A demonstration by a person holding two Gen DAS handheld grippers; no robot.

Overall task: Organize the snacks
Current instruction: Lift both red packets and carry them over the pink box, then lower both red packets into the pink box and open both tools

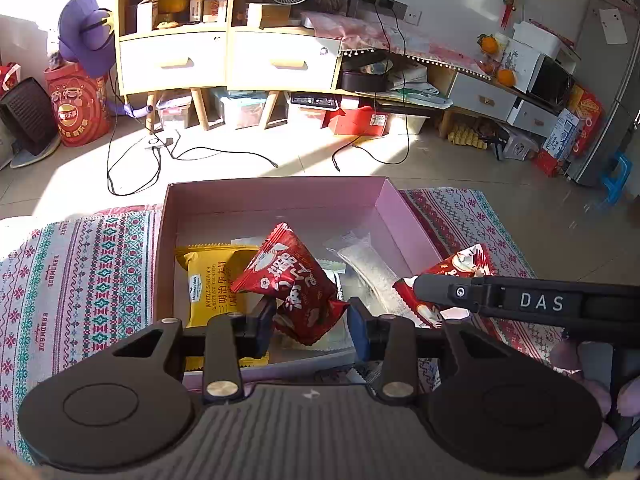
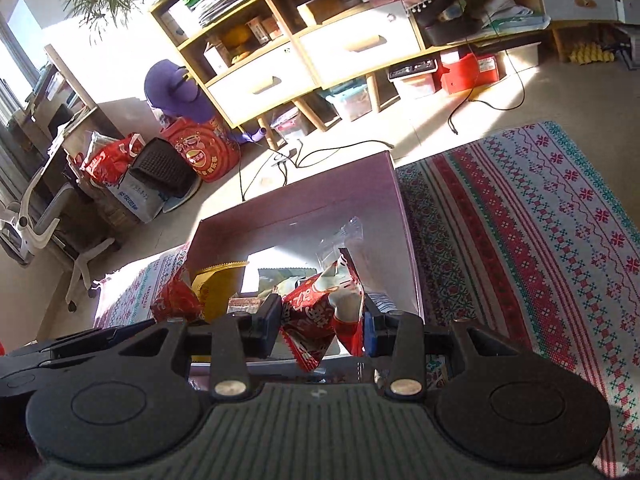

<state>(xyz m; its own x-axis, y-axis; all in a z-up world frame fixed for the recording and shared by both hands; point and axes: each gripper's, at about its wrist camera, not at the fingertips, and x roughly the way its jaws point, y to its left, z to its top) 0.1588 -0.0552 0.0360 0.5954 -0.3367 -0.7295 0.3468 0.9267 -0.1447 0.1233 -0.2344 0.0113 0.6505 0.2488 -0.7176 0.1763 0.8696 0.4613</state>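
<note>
box (image 1: 208,208): yellow waffle pack (image 1: 214,284) already stowed, centre frame
left gripper (image 1: 310,322): clamped on red packet (image 1: 296,280)
right gripper (image 2: 320,322): second red packet (image 2: 316,312) clamped, not yet dropped in

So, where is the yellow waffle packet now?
In the left wrist view, the yellow packet lies flat in the pink box, at its left side, beside the red packet.

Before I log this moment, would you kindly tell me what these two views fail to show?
- Left wrist view: the yellow waffle packet's lower end, hidden behind the left gripper.
- Left wrist view: most of the second red packet, covered by the right gripper's black arm.
- Right wrist view: the pink box's floor, shadowed and blocked by the red packet in the right gripper.
</note>
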